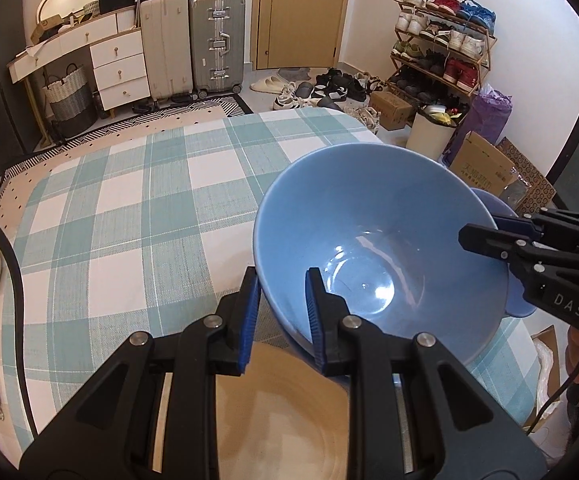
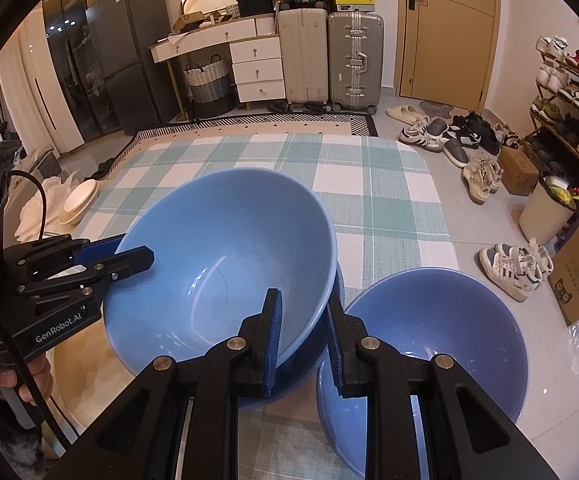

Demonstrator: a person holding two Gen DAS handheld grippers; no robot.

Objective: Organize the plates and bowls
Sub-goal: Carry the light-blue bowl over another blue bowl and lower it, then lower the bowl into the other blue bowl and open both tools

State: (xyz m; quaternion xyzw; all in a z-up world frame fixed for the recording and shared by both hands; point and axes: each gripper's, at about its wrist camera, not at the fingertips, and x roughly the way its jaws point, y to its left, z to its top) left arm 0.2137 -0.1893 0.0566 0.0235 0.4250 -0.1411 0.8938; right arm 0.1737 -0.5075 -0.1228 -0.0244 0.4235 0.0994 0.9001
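The left tongs [image 1: 281, 316] straddle the near rim of a large, glossy light-blue ceramic bowl [image 1: 377, 248], one blue pad outside the wall and one inside, closed onto the rim as far as the view shows. The right tongs [image 2: 303, 344] grip the opposite rim of this bowl the same way, one pad inside and one against the outer wall. Holding it from two sides probably keeps a wide, slippery bowl steady and tilted for nesting, since it appears to sit in or just above a darker blue bowl [image 2: 309, 364] whose edge peeks out beneath. The big bowl is smooth, deep and empty, with bright window glare on its base. Just beside it to the right stands a second, smaller blue glazed bowl [image 2: 429, 344], also empty. All rest on the counter [image 1: 129, 208] under a teal-and-white checked cloth, near its front edge.
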